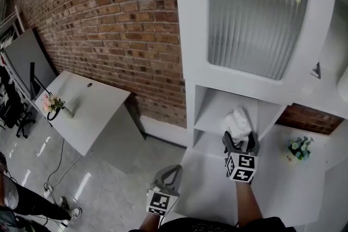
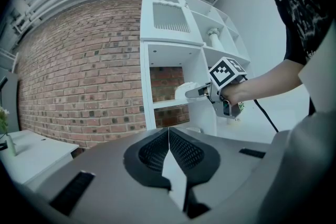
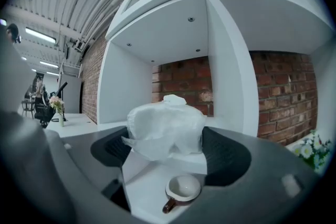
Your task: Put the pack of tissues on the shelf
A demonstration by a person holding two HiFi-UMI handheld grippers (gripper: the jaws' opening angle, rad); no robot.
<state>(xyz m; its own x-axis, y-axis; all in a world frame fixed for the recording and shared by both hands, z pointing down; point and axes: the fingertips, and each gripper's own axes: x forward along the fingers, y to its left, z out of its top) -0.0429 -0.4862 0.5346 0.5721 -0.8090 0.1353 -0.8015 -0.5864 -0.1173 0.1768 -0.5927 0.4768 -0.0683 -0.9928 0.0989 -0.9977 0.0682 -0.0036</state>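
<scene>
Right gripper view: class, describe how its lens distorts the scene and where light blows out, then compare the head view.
Right gripper view: strong fisheye, the shelf walls bow, black corners, the pack of tissues is nearly washed out. Head view: milder bend, glare streaks on the floor.

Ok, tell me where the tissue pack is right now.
In the head view, the tissue pack sits right of centre, at the open white shelf, between the jaws of the right gripper.
</scene>
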